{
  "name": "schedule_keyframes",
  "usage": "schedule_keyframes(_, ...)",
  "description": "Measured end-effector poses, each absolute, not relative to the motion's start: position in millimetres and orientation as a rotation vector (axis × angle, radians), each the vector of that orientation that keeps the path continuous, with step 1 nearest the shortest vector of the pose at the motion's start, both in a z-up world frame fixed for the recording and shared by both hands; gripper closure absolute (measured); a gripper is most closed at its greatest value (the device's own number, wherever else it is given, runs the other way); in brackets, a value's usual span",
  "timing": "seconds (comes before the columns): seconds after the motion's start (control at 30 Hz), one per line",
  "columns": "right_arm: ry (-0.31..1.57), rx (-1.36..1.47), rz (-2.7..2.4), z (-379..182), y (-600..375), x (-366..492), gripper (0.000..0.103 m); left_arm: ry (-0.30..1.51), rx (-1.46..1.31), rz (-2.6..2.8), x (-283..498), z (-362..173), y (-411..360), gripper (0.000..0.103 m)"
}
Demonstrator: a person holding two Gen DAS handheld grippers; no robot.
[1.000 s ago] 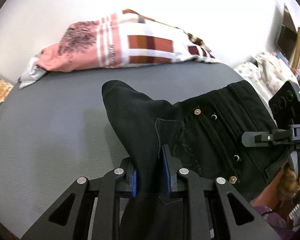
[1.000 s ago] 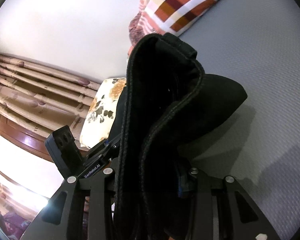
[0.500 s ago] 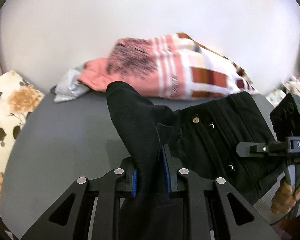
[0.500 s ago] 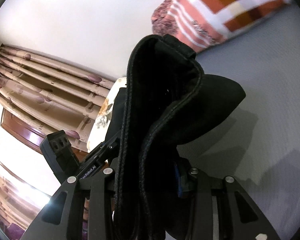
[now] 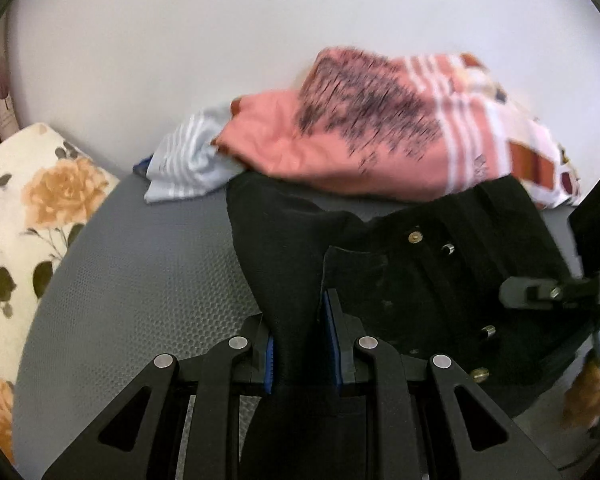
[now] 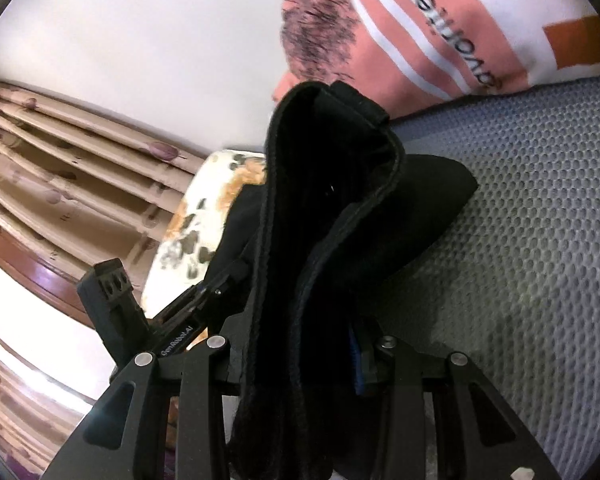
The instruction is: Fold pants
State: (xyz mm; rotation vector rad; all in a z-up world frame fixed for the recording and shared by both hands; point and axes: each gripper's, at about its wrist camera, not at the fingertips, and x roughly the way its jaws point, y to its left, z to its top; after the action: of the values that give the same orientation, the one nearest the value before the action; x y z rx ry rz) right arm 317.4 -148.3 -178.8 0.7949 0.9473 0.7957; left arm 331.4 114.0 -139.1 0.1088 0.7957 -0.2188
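Observation:
The black pants (image 5: 400, 264) hang between both grippers above a grey mat (image 5: 148, 280). My left gripper (image 5: 300, 344) is shut on a bunched fold of the black cloth near the waist, with metal buttons showing to its right. My right gripper (image 6: 312, 356) is shut on the thick waistband of the pants (image 6: 320, 200), which stands up between its jaws. The right gripper also shows at the right edge of the left wrist view (image 5: 560, 292). The legs of the pants are hidden below.
A pink striped pillow (image 5: 380, 132) and a white-blue striped cloth (image 5: 184, 164) lie at the far edge of the mat, close to the pants. A floral cushion (image 5: 24, 216) sits at the left. Curtains (image 6: 72, 168) hang beyond it. A white wall is behind.
Both grippers have carried the pants forward toward the pink pillow and the wall. The pillow now looms much closer in both views. Both grips are unchanged.

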Motion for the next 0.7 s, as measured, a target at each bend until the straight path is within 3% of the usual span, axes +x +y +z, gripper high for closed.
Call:
schedule_keyframes(0.1, 0.958, 0.776, 0.773, -187, -149, 325, 0.069, 0.790, 0.088, -0.210, 332, -154, 125, 0.080)
schedule_keyframes(0.17, 0.975, 0.743, 0.739, -192, -152, 322, 0.069, 0.782, 0.085, -0.198, 331, -160, 128, 0.074)
schedule_keyframes(0.3, 0.990, 0.727, 0.655, -194, -154, 319, 0.061, 0.744, 0.123, -0.119, 323, -165, 128, 0.039)
schedule_keyframes(0.53, 0.858, 0.485, 0.399, -154, -139, 287, 0.047, 0.691, 0.166, -0.055, 302, -162, 125, 0.024)
schedule_keyframes(0.67, 0.736, 0.397, 0.346, -125, -125, 259, 0.013, 0.677, 0.155, -0.057, 290, -158, 121, 0.021)
schedule_keyframes(0.7, 0.727, 0.370, 0.336, -121, -121, 253, 0.010, 0.675, 0.148, -0.061, 288, -157, 120, 0.021)
